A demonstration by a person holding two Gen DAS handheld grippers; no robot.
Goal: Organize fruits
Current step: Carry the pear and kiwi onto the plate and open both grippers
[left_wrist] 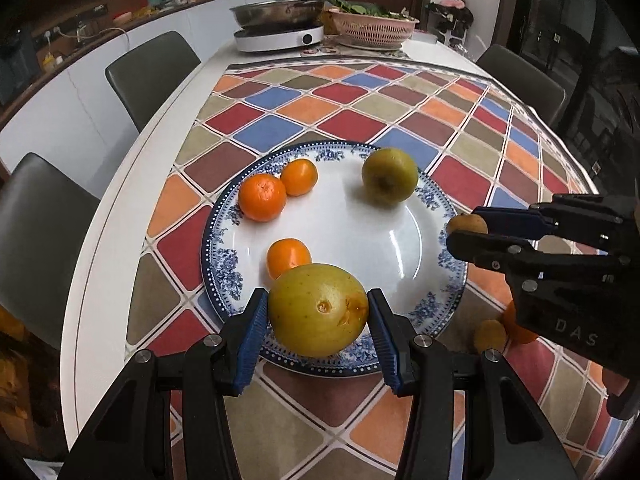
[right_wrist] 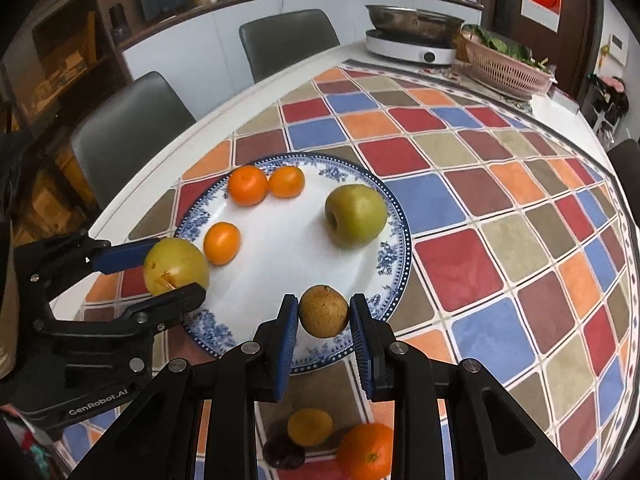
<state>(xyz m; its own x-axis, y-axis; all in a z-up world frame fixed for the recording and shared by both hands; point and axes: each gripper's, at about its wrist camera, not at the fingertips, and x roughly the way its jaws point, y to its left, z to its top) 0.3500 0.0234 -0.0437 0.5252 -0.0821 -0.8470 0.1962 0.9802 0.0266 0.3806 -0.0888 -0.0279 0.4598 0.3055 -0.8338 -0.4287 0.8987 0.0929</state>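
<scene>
Left gripper (left_wrist: 318, 312) is clamping a large yellow-green pear (left_wrist: 318, 309) between its blue pads, lower centre of the left wrist view, the fruit sitting over the near rim of the blue-patterned plate (left_wrist: 416, 248). In the right wrist view this same pear (right_wrist: 176, 266) is showing at the left edge of the plate.

Right gripper (right_wrist: 324, 316) is gripping a small brown fruit (right_wrist: 324, 311) squarely between its fingertips, lower centre of its own view, over the plate's near rim (right_wrist: 396, 264).

Count on the plate: three tangerines (right_wrist: 248, 185) (right_wrist: 286, 182) (right_wrist: 222, 242) and one green apple (right_wrist: 356, 216), all lying free.

Off the plate, on the checked tablecloth (right_wrist: 480, 208) at bottom centre of the right view: one orange (right_wrist: 366, 450), one small yellowish fruit (right_wrist: 310, 426), one dark fruit (right_wrist: 283, 454), close together.
</scene>
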